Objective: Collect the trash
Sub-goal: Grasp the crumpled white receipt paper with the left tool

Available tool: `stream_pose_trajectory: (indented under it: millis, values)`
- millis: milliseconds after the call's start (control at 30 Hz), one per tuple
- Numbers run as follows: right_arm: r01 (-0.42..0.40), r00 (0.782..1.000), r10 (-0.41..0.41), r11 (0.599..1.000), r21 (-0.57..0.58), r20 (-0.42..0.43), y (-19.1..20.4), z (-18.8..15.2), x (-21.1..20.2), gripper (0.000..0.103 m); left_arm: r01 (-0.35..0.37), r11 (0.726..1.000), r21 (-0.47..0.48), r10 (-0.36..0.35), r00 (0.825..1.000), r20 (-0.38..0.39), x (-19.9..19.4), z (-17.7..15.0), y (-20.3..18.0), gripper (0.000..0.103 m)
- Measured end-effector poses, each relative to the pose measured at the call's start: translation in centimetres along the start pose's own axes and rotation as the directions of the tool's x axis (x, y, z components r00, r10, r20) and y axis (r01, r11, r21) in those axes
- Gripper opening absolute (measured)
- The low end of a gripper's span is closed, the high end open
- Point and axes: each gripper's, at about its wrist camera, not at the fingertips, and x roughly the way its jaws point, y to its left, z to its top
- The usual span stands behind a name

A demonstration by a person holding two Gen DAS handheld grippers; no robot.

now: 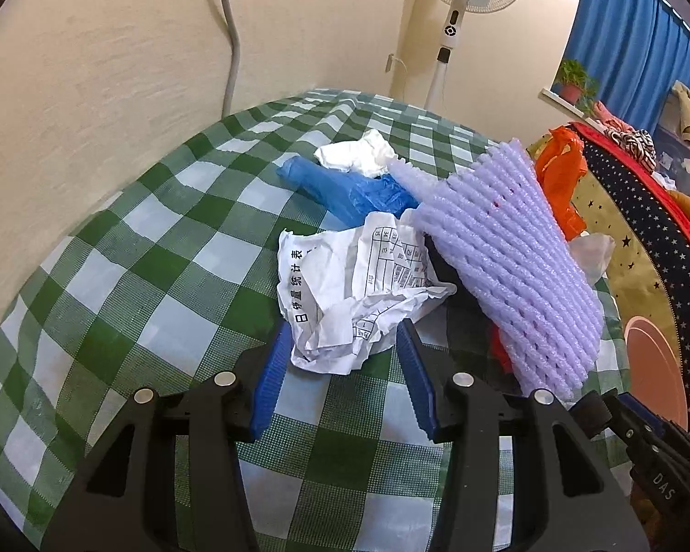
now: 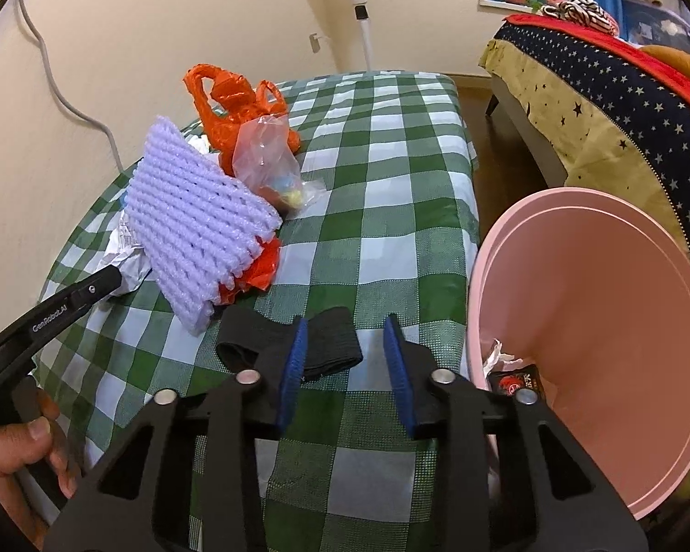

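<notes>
A crumpled printed paper [image 1: 345,285] lies on the green checked tablecloth [image 1: 161,276], its near end between the fingertips of my left gripper [image 1: 342,324], which stands open around it. Beside it a purple foam net [image 1: 506,253] leans over a blue plastic bag [image 1: 345,188] and a white tissue [image 1: 354,154]. My right gripper [image 2: 345,322] is open above a folded black band [image 2: 331,345]; its left pad overlaps the band and the right pad is clear of it. An orange bag [image 2: 234,101] and a clear bag [image 2: 267,156] lie behind the foam net [image 2: 198,221].
A pink bin [image 2: 598,299] stands at the table's right edge with scraps [image 2: 510,377] at its bottom. A bed with a starred cover [image 2: 598,106] is further right. A standing fan [image 1: 464,0] is behind the table, and a wall runs along the left.
</notes>
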Motion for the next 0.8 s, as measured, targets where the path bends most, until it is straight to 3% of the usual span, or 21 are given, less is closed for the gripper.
stream_pose_trajectory:
  millis: [133,467,800]
  values:
    - [-0.005,1.0,0.005,1.0,-0.016,0.008,0.2,0.0,-0.2,0.018,0.007,1.0,-0.008,-0.007,1.0,-0.01,0.3,0.0,0.2,0.046]
    - [-0.017,0.999,0.018,0.999,-0.027,0.046,0.4,0.2,-1.4,0.012,0.008,1.0,0.002,-0.008,1.0,-0.008,-0.2,-0.3,0.4,0.016]
    - [0.005,0.993,-0.001,0.999,-0.033,0.114,0.2,0.4,-3.5,0.012,-0.004,1.0,0.025,0.003,1.0,0.024,-2.0,-0.6,0.8,0.008]
